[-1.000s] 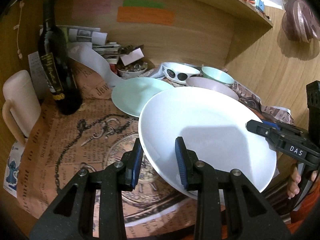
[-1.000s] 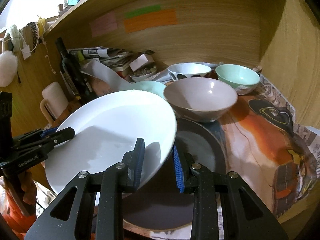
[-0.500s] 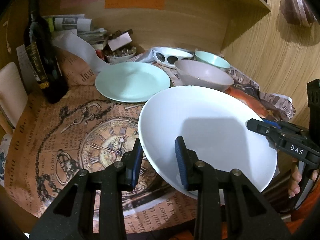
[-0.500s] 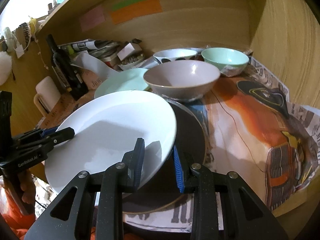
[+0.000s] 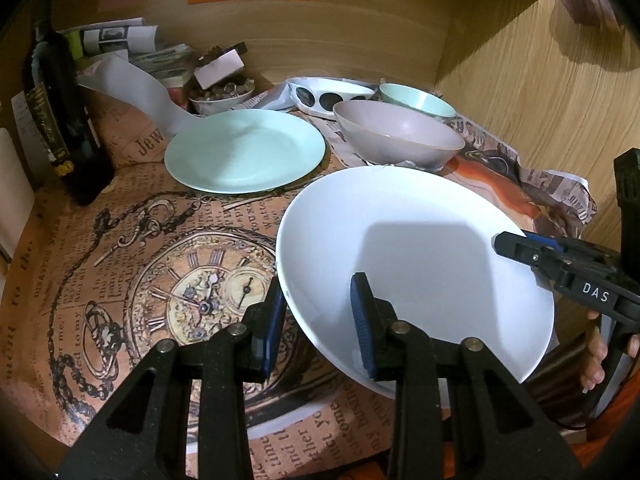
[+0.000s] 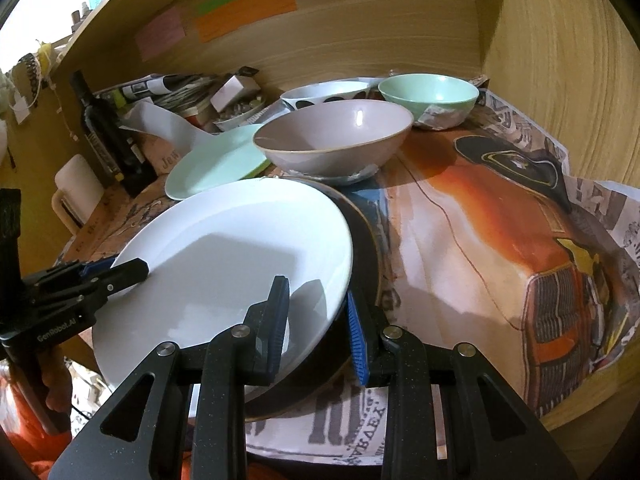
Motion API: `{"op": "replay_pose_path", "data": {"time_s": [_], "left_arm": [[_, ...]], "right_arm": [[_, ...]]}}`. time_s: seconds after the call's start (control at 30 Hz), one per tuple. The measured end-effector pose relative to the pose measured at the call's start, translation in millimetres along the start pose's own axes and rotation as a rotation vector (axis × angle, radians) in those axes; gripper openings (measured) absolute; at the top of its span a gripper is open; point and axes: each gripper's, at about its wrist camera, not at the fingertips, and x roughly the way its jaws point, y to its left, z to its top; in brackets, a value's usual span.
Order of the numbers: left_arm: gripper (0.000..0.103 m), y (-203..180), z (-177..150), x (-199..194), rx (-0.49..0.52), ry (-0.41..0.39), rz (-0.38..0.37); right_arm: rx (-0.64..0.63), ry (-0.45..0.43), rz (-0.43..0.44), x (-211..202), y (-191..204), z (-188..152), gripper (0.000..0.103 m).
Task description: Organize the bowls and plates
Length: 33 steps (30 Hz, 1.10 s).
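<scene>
While both grippers clamp the white plate, it sits tilted over the front edge of the desk, above a dark plate that lies flat beneath it. Left gripper: jaws narrow, pads pinching the plate's near-left rim. Right gripper: jaws narrow, pads pinching the opposite rim, one above and one below.

Surroundings, per left wrist view:
- Mint plate: flat on the desk, toward the back, apart from the white plate.
- Mauve bowl: just behind the white plate's far rim, nr. touching; closest obstruction.
- Spotted bowl and mint bowl: behind the mauve bowl, along the back edge.
- Dark bottle: upright at the left edge.
- Small dish w/ misc. items and paper clutter: back-left corner.

Printed paper covers the desk surface.
</scene>
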Motion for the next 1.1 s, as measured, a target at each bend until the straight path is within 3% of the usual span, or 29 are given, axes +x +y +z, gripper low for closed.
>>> {"op": "replay_pose_path", "data": {"time_s": [0.8, 0.93, 1.1], "left_arm": [[0.033, -6, -1, 14, 0.053, 0.027, -0.002], [0.033, -7, 1, 17, 0.065, 0.025, 0.007], [0.035, 1, 7, 10, 0.043, -0.005, 0.016]], "right_arm": [[-0.03, 0.022, -0.01, 3, -7, 5, 0.025], [-0.058, -0.041, -0.103, -8, -6, 7, 0.025], [-0.032, -0.061, -0.089, -14, -11, 14, 0.025]]}}
